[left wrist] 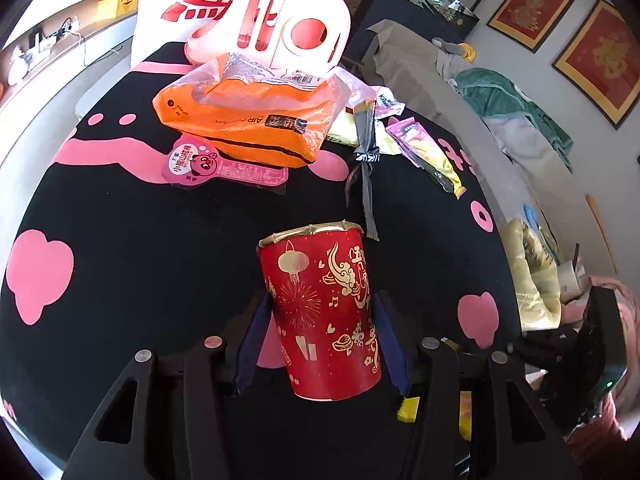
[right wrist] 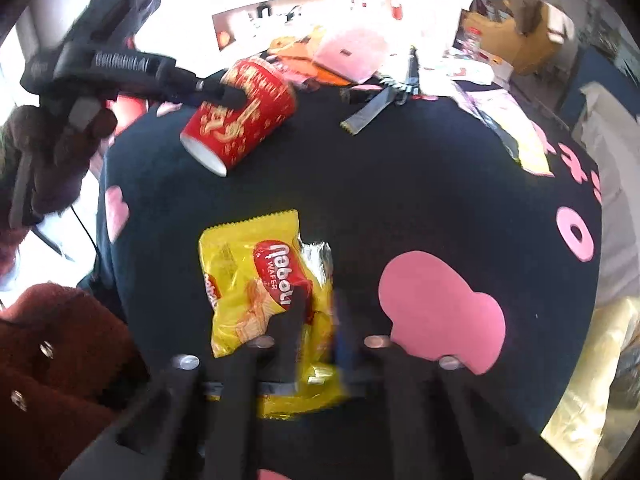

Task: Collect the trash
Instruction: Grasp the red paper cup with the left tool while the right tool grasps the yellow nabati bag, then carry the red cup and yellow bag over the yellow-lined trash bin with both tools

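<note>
Left gripper [left wrist: 322, 312] clamps the red cup [left wrist: 322, 316] mid-frame; right gripper [right wrist: 316, 320] pinches the yellow wrapper [right wrist: 256, 280] at lower centre; lift the wrapper gently, keep the cup steady

The cup [left wrist: 320, 312] looked like glossy red paper with shiny gold print. The wafer wrapper [right wrist: 256, 284] was crinkled glossy yellow film, silvery foil inside. A matt black cloth [left wrist: 160, 260] with pink patches covered the counter. The orange bag [left wrist: 248, 120] was shiny plastic.

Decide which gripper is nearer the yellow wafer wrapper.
Right. The right gripper is shut on the yellow wafer wrapper; the left gripper holds the red paper cup farther off.
</note>
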